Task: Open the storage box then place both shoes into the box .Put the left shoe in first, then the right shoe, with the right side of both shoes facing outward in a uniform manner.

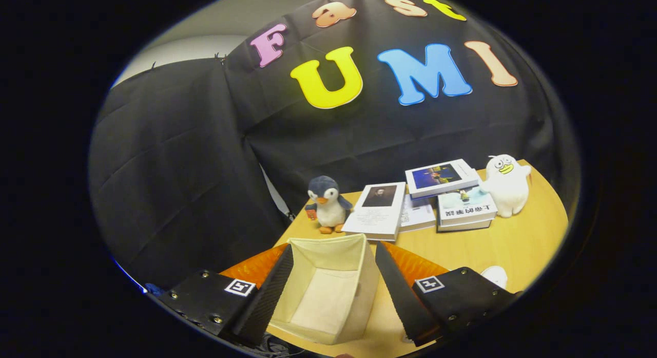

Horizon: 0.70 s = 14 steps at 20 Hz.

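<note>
Your tongs [328,301] are spread wide, holding nothing, straddling the cream fabric storage box [328,291] on the surface [513,245]. Box looks already open and empty, mouth up (tilted toward you), long axis running away toward the penguin plush [327,204]. Next, I'd say: fetch the left shoe. The white bit [495,276] past the right finger may be one; can't tell.

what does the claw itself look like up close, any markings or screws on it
The claw has two flat, wedge-shaped fingers with ribbed inner faces, spread open around the open cream storage box. Each sits on a black block with small metal screws and a square black-and-white tag. Translucent orange panels sit behind them.
</note>
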Tool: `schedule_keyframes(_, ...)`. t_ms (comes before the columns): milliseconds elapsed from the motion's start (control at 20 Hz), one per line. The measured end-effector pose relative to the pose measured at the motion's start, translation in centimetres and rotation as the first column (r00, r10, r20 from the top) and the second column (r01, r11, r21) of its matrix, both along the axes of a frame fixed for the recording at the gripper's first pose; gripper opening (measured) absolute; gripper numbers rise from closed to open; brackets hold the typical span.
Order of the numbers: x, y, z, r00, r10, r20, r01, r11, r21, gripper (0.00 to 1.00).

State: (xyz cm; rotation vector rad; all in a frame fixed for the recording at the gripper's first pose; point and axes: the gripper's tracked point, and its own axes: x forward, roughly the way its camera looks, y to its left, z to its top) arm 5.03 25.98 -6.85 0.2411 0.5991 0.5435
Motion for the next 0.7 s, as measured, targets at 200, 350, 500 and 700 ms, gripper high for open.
schedule_keyframes(200,0.5,-3.6,-3.9,0.999,-0.036,-0.034,0.034,0.998,-0.059,0.97)
schedule_keyframes(350,0.9,-6.1,-6.8,0.995,-0.064,-0.076,0.056,0.993,-0.107,0.98)
schedule_keyframes(500,0.9,-8.0,-9.3,0.989,-0.086,-0.122,0.069,0.989,-0.132,0.98)
schedule_keyframes(700,1.2,-10.1,-12.1,0.981,-0.108,-0.161,0.079,0.981,-0.178,0.98)
